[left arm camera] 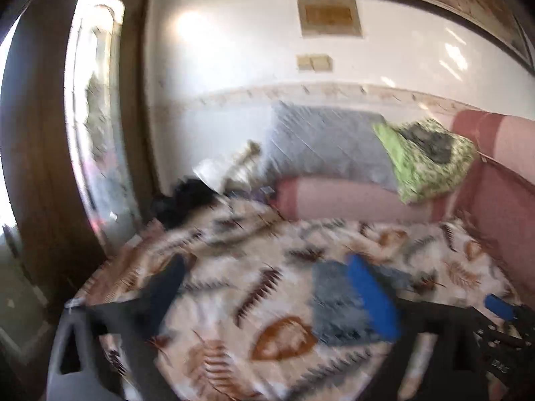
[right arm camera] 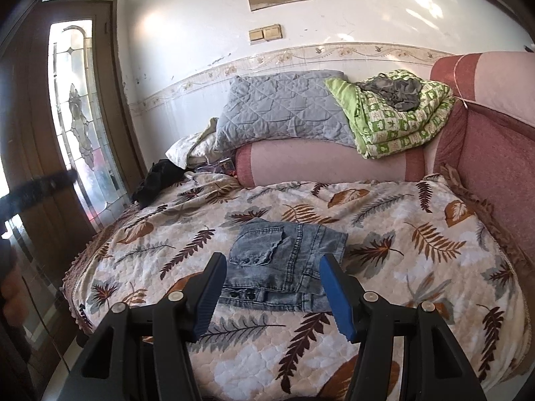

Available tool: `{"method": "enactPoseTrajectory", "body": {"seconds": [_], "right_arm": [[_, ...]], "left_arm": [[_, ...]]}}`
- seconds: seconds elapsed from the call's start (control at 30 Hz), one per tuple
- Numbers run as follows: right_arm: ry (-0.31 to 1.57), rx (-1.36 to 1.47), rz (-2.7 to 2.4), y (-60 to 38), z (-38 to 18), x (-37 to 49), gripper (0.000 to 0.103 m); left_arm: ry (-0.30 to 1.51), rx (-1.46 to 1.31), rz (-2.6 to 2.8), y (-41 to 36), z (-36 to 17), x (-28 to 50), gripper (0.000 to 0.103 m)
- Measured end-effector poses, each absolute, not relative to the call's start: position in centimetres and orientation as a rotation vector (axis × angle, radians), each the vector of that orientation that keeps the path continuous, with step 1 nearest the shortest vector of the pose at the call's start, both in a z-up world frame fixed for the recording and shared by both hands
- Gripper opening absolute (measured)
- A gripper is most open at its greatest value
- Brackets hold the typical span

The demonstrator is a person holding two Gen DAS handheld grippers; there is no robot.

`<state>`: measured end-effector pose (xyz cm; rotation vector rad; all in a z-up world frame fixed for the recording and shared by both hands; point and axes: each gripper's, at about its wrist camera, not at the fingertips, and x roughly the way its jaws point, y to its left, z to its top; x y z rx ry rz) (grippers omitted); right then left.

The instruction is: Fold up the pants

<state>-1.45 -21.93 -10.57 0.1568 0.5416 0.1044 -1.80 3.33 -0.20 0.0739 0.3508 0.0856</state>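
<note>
The pants (right arm camera: 284,260), in faded denim, lie folded into a compact, roughly square bundle on the bed (right arm camera: 418,267), in the middle of the leaf-print cover and well clear of the pillows and quilts stacked at the wall.

The right claw (right arm camera: 272,292) hangs just in front of the bundle's near edge with its jaws apart and nothing between them; the pads frame the denim but do not touch it. The left claw (left arm camera: 267,287), seen in its own blurred view, stands wide open and empty, above the cover with the pants beyond its blue finger (left arm camera: 371,297).

I judge the folding to be at or near its end: the bundle looks finished and neither claw holds cloth. What remains, if anything, is a last tidy. The next move would call for lowering a claw to press flat the raised pocket flap and square the near edge, or simply backing both claws away.
</note>
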Motion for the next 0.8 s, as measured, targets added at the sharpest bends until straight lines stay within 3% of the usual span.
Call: {"method": "enactPoseTrajectory", "body": {"seconds": [0.8], "right_arm": [[0.575, 0.098, 0.145, -17.6, -9.8, 1.5, 0.064]], "left_arm": [[0.489, 0.091, 0.082, 3.8, -4.1, 0.6, 0.103]]}}
